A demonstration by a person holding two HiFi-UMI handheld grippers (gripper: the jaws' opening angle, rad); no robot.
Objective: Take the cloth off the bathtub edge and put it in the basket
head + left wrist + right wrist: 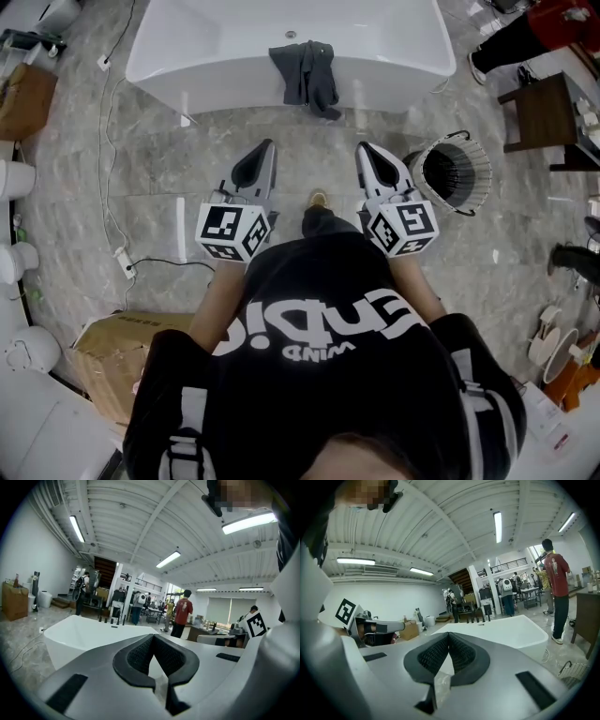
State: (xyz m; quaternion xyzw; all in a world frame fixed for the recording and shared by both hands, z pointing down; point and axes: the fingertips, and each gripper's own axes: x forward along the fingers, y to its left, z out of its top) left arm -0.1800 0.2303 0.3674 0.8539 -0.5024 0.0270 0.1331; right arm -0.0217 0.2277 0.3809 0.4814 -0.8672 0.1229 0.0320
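Observation:
A dark grey cloth (306,75) hangs over the near edge of the white bathtub (206,56), its lower end drooping down the tub's outer wall. A round wire basket (453,173) stands on the floor to the right of the tub. My left gripper (268,143) and right gripper (364,147) point side by side toward the tub, short of the cloth, both shut and empty. In the left gripper view the jaws (152,638) meet in front of the tub (79,634). In the right gripper view the closed jaws (449,634) hide the cloth, with the basket (574,670) low right.
A dark wooden table (544,112) stands right of the basket, and a person's legs (511,37) are beyond it. A cardboard box (122,361) lies at lower left. A white cable and power strip (124,262) run along the marble floor on the left.

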